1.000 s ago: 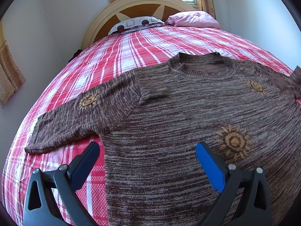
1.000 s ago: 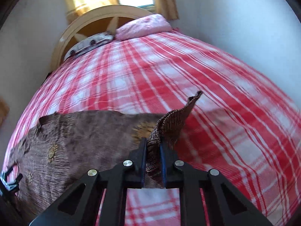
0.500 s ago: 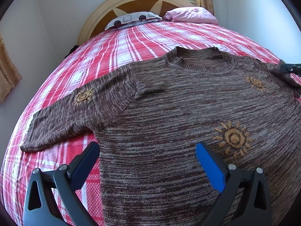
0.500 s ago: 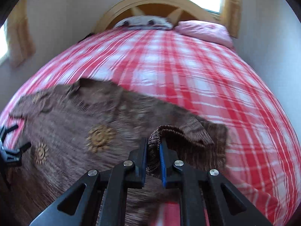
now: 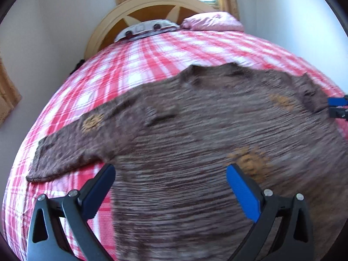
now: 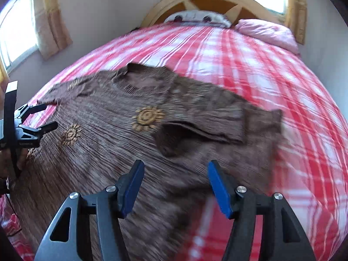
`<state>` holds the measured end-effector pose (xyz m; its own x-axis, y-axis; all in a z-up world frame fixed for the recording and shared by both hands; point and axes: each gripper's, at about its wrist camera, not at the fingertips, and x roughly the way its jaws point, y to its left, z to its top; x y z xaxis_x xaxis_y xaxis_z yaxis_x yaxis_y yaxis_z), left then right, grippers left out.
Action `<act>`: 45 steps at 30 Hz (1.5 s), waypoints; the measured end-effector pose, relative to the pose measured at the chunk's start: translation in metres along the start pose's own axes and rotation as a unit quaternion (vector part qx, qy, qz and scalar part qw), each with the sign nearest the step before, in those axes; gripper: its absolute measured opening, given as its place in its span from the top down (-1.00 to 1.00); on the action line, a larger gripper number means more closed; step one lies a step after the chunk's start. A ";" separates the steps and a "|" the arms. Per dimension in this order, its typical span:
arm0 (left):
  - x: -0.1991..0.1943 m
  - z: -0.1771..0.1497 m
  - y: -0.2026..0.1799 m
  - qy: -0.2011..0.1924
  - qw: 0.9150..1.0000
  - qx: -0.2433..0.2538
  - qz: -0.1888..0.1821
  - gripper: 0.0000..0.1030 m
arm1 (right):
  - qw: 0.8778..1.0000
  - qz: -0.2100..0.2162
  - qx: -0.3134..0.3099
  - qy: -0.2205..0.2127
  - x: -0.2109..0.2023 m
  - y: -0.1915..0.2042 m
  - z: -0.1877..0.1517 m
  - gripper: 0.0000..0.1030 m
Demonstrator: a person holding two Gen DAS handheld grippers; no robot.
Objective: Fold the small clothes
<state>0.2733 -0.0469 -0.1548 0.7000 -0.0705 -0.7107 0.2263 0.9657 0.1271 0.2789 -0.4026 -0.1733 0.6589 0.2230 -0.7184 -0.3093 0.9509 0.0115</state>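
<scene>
A brown knitted sweater (image 5: 195,134) with orange sun patterns lies flat on the bed, neck towards the headboard; it also shows in the right wrist view (image 6: 121,130). Its left sleeve (image 5: 71,148) lies spread out to the left. Its right sleeve (image 6: 208,128) lies folded inward over the chest. My left gripper (image 5: 170,174) is open and empty, just above the sweater's lower left body. My right gripper (image 6: 176,174) is open and empty, just above the sweater below the folded sleeve. The left gripper also shows in the right wrist view (image 6: 41,117).
The bed has a red and white checked cover (image 6: 250,61). A pink pillow (image 5: 214,22) and a patterned pillow (image 5: 148,29) lie against the wooden headboard (image 5: 152,6). Walls stand close on both sides, with curtained windows (image 6: 52,21).
My right gripper carried the right sleeve inward over the chest, then opened and let it go. It has drawn back. My left gripper stayed open and shifted slightly.
</scene>
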 end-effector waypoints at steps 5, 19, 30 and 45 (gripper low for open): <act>-0.029 0.028 -0.061 -0.038 0.997 0.067 -0.017 -1.00 | 0.994 -0.109 0.019 -0.019 -0.018 -0.032 -0.024 -0.20; 0.012 0.091 -0.211 -0.031 0.984 0.166 -0.063 -0.94 | 0.982 -0.132 0.121 -0.051 -0.031 -0.079 -0.049 -0.25; 0.061 0.104 -0.232 0.032 0.983 0.141 -0.112 0.55 | 0.983 -0.124 0.129 -0.047 -0.023 -0.082 -0.053 -0.26; 0.038 0.131 -0.161 0.036 0.974 -0.002 -0.223 0.93 | 0.983 -0.132 0.119 -0.045 -0.022 -0.078 -0.053 -0.26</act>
<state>0.3520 -0.2376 -0.1113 0.4832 -0.4658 -0.7413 0.4950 0.8437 -0.2075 0.2527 -0.4927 -0.1954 0.7561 -0.0302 -0.6538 0.0430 0.9991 0.0036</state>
